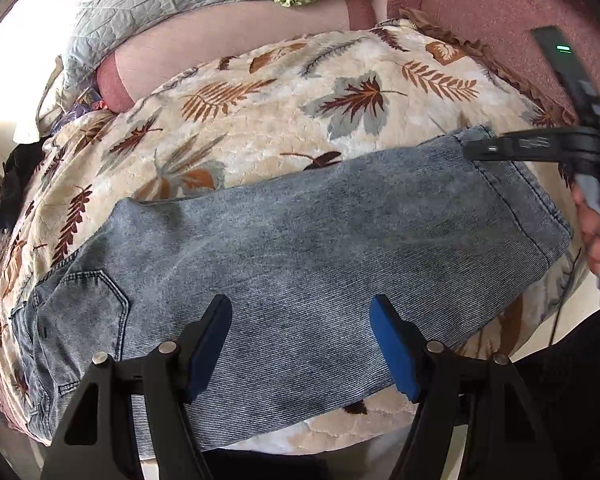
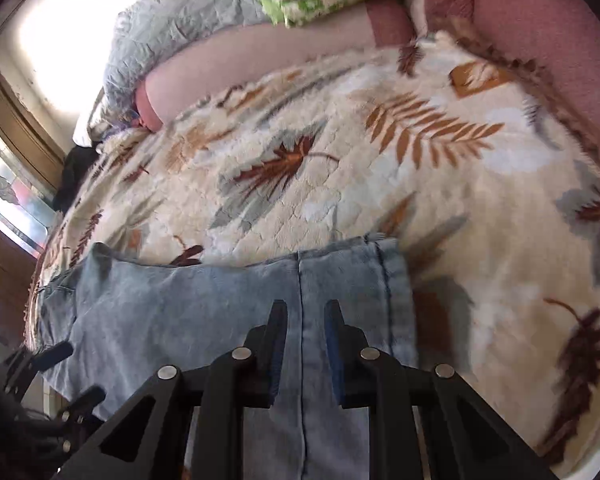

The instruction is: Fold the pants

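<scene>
Leaf-print blanket point(image 1: 260, 92) lies beyond both grippers; left gripper point(image 1: 300, 346) gapes over pants point(image 1: 300, 248), right gripper point(image 2: 306, 344) nearly closed, empty; pinch hem point(image 2: 384, 276) squarely.

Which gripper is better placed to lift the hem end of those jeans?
Probably the right gripper: it sits over the jeans at their hem, fingers narrowly apart. The left gripper hangs wide open above mid-leg.
</scene>
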`<state>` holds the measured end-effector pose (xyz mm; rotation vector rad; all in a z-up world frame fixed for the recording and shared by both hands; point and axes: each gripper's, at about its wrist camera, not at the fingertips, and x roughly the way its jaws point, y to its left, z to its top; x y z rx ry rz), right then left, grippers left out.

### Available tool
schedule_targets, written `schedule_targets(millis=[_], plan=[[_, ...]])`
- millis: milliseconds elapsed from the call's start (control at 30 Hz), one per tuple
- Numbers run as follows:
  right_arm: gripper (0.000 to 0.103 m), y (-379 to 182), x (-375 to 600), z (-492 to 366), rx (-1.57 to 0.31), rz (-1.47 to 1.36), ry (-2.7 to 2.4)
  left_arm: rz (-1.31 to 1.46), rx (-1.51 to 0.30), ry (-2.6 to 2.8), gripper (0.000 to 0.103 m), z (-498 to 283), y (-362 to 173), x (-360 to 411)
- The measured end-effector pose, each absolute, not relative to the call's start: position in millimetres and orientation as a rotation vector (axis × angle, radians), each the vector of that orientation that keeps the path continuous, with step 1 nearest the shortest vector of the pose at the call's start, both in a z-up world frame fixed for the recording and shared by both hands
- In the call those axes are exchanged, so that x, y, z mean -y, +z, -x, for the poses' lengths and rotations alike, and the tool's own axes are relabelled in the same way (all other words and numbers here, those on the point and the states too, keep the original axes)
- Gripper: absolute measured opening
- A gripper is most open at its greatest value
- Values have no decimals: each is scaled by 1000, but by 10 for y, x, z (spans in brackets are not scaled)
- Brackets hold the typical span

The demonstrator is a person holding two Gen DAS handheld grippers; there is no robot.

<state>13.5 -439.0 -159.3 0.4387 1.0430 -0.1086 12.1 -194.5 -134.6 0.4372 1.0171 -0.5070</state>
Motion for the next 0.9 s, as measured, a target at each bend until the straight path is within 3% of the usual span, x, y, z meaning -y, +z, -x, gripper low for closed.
schedule_targets(millis=[67, 200, 633, 733, 900], plan=[[19, -1761, 4431, -324, -1080, -417, -140, -446, -1028, -495, 72, -144, -1382, 1950], [19, -1599, 4552, -333, -978, -472, -161, -428, -1031, -492, 72, -161, -1384, 1910], [23, -833, 4245, 1098, -820, -382, -170, -325, -883, -585, 72, 200, -844, 1873], [23, -694, 4134, 1336, -778, -396, -171, -290, -829, -589, 79, 288, -634, 1845], [33, -511, 3960, 1562, -716, -388, -184, -288, -730, -584, 83, 455, -369, 1817]])
